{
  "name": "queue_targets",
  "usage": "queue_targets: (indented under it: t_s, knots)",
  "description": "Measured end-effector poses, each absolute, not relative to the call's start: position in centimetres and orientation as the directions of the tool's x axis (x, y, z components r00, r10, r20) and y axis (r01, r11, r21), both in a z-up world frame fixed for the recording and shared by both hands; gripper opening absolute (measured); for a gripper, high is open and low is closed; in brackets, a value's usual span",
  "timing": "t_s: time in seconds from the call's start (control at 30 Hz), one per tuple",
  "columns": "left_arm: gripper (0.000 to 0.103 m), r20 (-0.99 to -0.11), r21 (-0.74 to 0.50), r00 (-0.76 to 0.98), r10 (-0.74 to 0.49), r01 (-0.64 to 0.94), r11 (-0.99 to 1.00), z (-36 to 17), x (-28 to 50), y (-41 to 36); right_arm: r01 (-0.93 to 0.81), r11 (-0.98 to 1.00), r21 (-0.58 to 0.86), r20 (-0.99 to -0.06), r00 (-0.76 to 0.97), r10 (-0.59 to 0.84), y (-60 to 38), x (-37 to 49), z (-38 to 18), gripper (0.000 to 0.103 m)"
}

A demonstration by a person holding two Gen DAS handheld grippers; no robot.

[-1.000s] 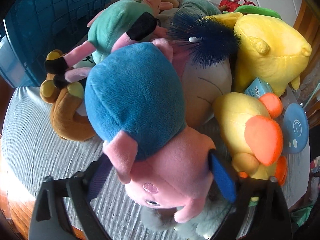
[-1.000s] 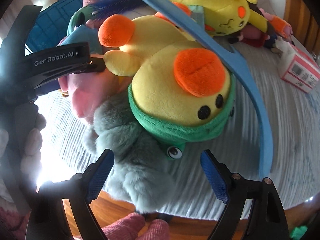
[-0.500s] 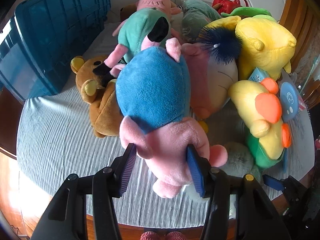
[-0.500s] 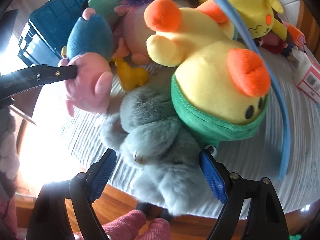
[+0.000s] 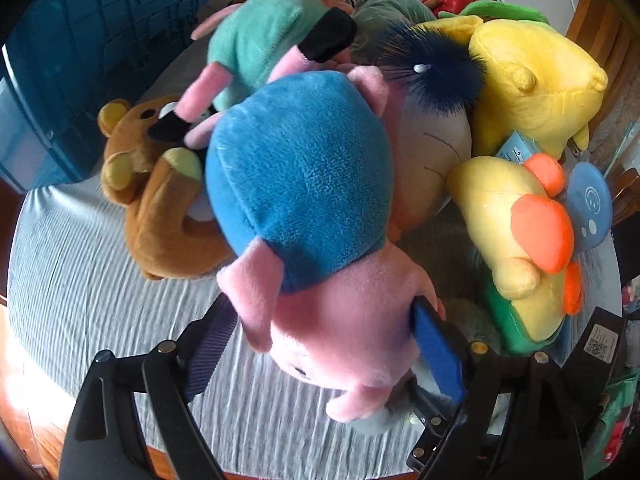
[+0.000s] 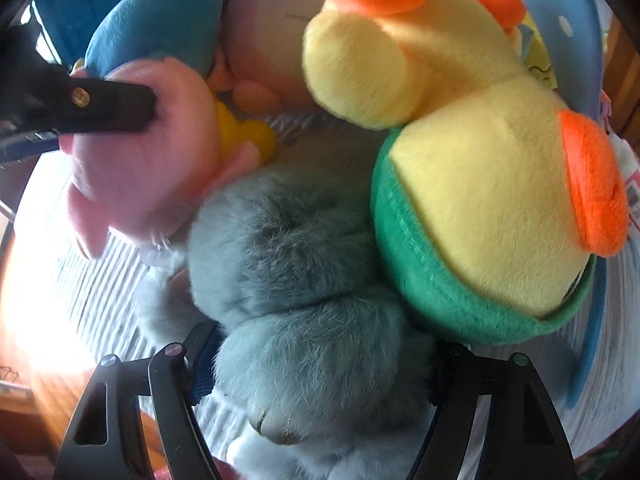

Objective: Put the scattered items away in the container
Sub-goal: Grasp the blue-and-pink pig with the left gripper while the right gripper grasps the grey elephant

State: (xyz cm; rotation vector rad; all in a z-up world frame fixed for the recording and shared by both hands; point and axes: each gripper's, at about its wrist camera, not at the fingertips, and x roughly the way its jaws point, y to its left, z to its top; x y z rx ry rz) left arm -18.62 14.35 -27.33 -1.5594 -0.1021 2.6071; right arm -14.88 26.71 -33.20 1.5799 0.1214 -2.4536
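A pink pig plush in a blue shirt (image 5: 304, 184) lies head-down toward me on the striped cloth. Its head sits between the jaws of my left gripper (image 5: 320, 320), which are opening; the right pad touches its cheek, and an ear hangs over the left pad. My right gripper (image 6: 320, 344) is closing around a grey furry plush (image 6: 296, 272), whose fur bulges over both pads. A yellow duck plush with a green hood (image 6: 488, 216) leans against the grey one. The dark blue crate (image 5: 80, 60) stands at the back left.
A brown bear (image 5: 160, 208), a green-shirted pig (image 5: 260, 36), a big yellow plush (image 5: 532, 80), a pale plush with dark blue hair (image 5: 432, 76) and a blue disc (image 5: 592, 204) crowd the table (image 5: 80, 288). Its wooden rim runs along the near side. A red-and-white box is at the right.
The left jaws, squeezed on the pig's head half a second ago, have spread apart and the camera moved closer. The right gripper sank onto the grey plush and its jaws narrowed.
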Motion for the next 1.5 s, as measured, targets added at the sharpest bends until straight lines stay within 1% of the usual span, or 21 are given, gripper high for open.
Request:
queue_targets:
  t_s: [0.03, 0.07, 0.1, 0.17, 0.2, 0.27, 0.33, 0.43, 0.5, 0.57, 0.7, 0.73, 0.77, 0.87, 0.93, 1.1, 1.27, 1.3, 1.33, 1.43, 1.5]
  knots:
    - [0.068, -0.874, -0.117, -0.466, 0.134, -0.065, -0.991, -27.3, -18.7, 14.7, 0.222, -0.974, 0.053, -0.905, -0.401, -0.140, 26.9, -15.1, -33.1, 0.071]
    - [0.064, -0.875, -0.109, -0.467, 0.129, -0.069, -0.992, -27.2, -18.7, 14.9, 0.217, -0.975, 0.049, -0.905, -0.404, -0.136, 27.1, -15.1, -32.9, 0.063]
    - [0.061, -0.874, -0.099, -0.469, 0.124, -0.079, -0.992, -27.0, -18.5, 15.1, 0.214, -0.975, 0.055, -0.906, -0.400, -0.139, 27.3, -15.2, -32.8, 0.057]
    - [0.050, -0.873, -0.082, -0.473, 0.118, -0.097, -0.992, -26.3, -17.9, 14.9, 0.206, -0.976, 0.073, -0.910, -0.388, -0.150, 27.7, -15.3, -32.4, 0.050]
    - [0.047, -0.872, -0.074, -0.475, 0.117, -0.107, -0.991, -25.9, -17.5, 14.6, 0.202, -0.976, 0.079, -0.912, -0.381, -0.153, 27.9, -15.2, -32.2, 0.048]
    - [0.034, -0.866, -0.044, -0.489, 0.099, -0.122, -0.992, -24.9, -16.4, 13.6, 0.202, -0.975, 0.093, -0.913, -0.374, -0.164, 27.9, -14.9, -31.4, 0.047]
    - [0.031, -0.861, -0.003, -0.504, 0.070, -0.131, -0.991, -24.1, -15.3, 12.4, 0.208, -0.973, 0.102, -0.910, -0.375, -0.175, 27.8, -14.5, -30.6, 0.046]
    - [0.031, -0.870, -0.030, -0.487, 0.080, -0.110, -0.993, -24.0, -14.7, 10.3, 0.214, -0.971, 0.105, -0.908, -0.378, -0.181, 27.3, -14.2, -29.8, 0.046]
    - [0.036, -0.870, -0.069, -0.483, 0.099, -0.081, -0.994, -24.0, -14.8, 9.6, 0.207, -0.973, 0.100, -0.913, -0.370, -0.172, 27.1, -14.4, -29.9, 0.046]
    - [0.057, -0.870, -0.108, -0.478, 0.124, -0.061, -0.992, -24.0, -15.2, 9.6, 0.193, -0.976, 0.103, -0.921, -0.352, -0.167, 26.9, -14.7, -30.4, 0.046]
    - [0.058, -0.848, -0.141, -0.508, 0.151, -0.058, -0.988, -22.7, -15.1, 10.1, 0.180, -0.977, 0.116, -0.925, -0.340, -0.173, 26.7, -15.1, -30.6, 0.047]
    - [0.063, -0.846, -0.144, -0.511, 0.153, -0.058, -0.988, -22.3, -15.1, 10.1, 0.179, -0.976, 0.121, -0.925, -0.337, -0.177, 26.7, -15.2, -30.6, 0.047]
    - [0.071, -0.845, -0.149, -0.512, 0.155, -0.054, -0.987, -21.9, -15.3, 10.2, 0.178, -0.976, 0.127, -0.924, -0.337, -0.182, 26.5, -15.3, -30.5, 0.047]
    - [0.078, -0.844, -0.174, -0.512, 0.162, -0.025, -0.984, -22.1, -16.1, 11.9, 0.178, -0.974, 0.139, -0.921, -0.339, -0.193, 26.2, -15.5, -30.1, 0.049]
    - [0.078, -0.855, -0.171, -0.497, 0.149, -0.001, -0.985, -22.7, -17.3, 13.0, 0.181, -0.973, 0.146, -0.919, -0.339, -0.201, 26.0, -15.6, -29.9, 0.049]
    - [0.078, -0.890, -0.125, -0.452, 0.060, 0.115, -0.985, -25.8, -19.9, 13.9, 0.203, -0.964, 0.169, -0.912, -0.338, -0.231, 25.6, -16.1, -29.4, 0.049]
    - [0.078, -0.891, -0.051, -0.453, -0.018, 0.140, -0.989, -27.2, -21.4, 14.7, 0.235, -0.956, 0.174, -0.906, -0.341, -0.249, 24.7, -16.8, -28.7, 0.052]
    - [0.077, -0.890, -0.035, -0.454, -0.032, 0.139, -0.990, -27.4, -21.6, 14.9, 0.238, -0.956, 0.170, -0.907, -0.341, -0.246, 24.5, -16.9, -28.6, 0.053]
    - [0.071, -0.889, -0.029, -0.456, -0.035, 0.134, -0.991, -27.6, -21.6, 14.9, 0.240, -0.957, 0.165, -0.907, -0.344, -0.243, 24.2, -17.1, -28.5, 0.054]
    - [0.062, -0.884, -0.023, -0.466, -0.027, 0.101, -0.995, -27.4, -21.2, 14.7, 0.247, -0.956, 0.158, -0.905, -0.350, -0.240, 22.9, -17.5, -28.1, 0.064]
    - [0.059, -0.883, -0.026, -0.469, -0.013, 0.076, -0.997, -26.9, -20.6, 14.1, 0.252, -0.955, 0.158, -0.905, -0.351, -0.242, 21.9, -17.7, -27.9, 0.078]
